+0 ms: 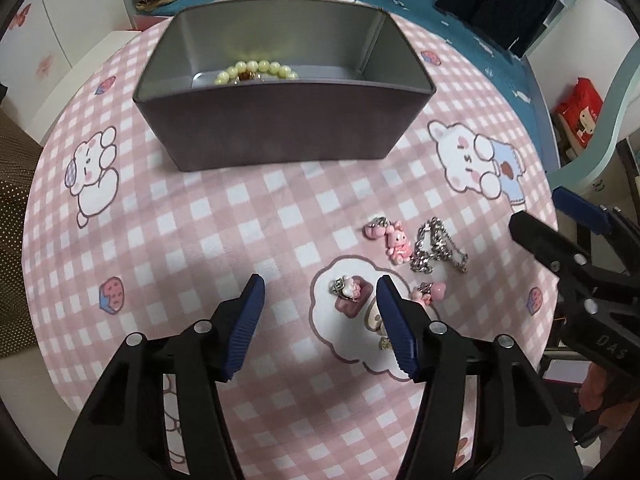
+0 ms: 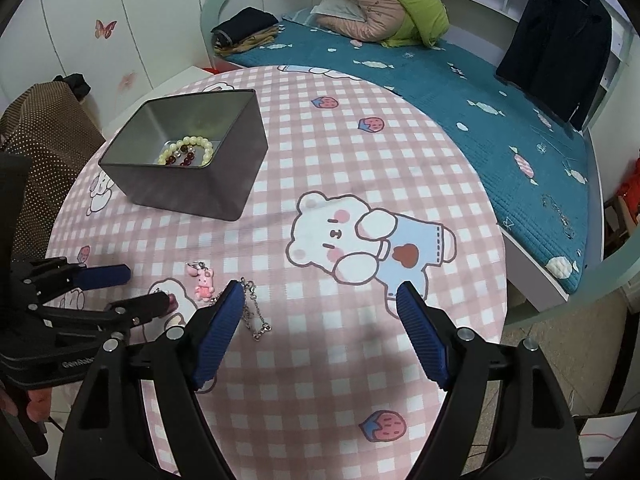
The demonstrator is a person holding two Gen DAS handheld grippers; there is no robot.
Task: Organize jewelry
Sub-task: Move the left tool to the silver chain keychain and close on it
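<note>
One ring [image 1: 347,289] between left gripper [image 1: 320,292] fingers

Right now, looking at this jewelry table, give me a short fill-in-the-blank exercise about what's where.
1. The bead bracelet lies inside the grey ____.
2. The silver chain lies on the checked tablecloth, which is white and ____.
3. The left claw is open above a small ____ on a dark pink block.
4. The right claw is open and holds ____.

Missing words: tin; pink; ring; nothing
</note>
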